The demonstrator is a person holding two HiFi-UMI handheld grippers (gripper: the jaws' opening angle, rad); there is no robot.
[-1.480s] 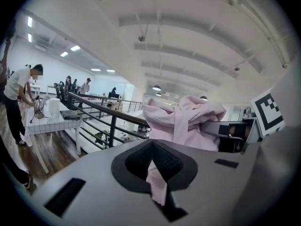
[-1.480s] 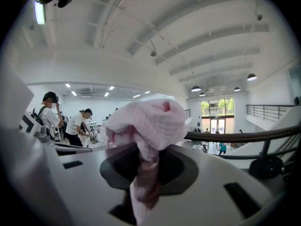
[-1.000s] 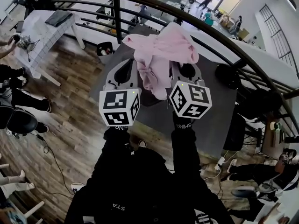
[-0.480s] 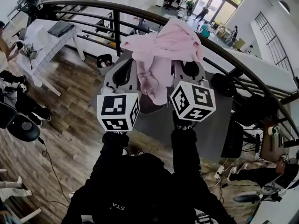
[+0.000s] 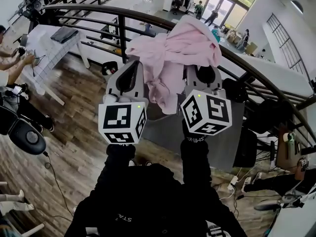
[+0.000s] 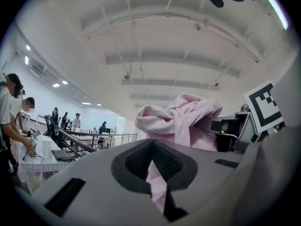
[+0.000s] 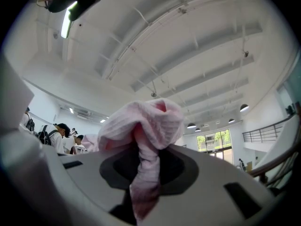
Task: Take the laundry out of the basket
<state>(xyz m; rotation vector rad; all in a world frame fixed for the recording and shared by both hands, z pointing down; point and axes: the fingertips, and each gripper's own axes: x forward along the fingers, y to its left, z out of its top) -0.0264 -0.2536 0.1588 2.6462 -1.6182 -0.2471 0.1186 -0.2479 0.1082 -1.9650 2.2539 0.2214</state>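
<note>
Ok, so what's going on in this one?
A person holds a two-jaw gripper in each hand, and both grip the same pink garment. The left gripper is shut on one fold of the cloth and the right gripper is shut on another. The garment hangs bunched between them, lifted clear in front of the black railing, with a loose end dangling between the two grippers. Nothing else is being handled.

Black sleeves (image 5: 120,164), grey left gripper (image 5: 134,66), right gripper (image 5: 200,69) (marker cubes (image 5: 122,123))
</note>
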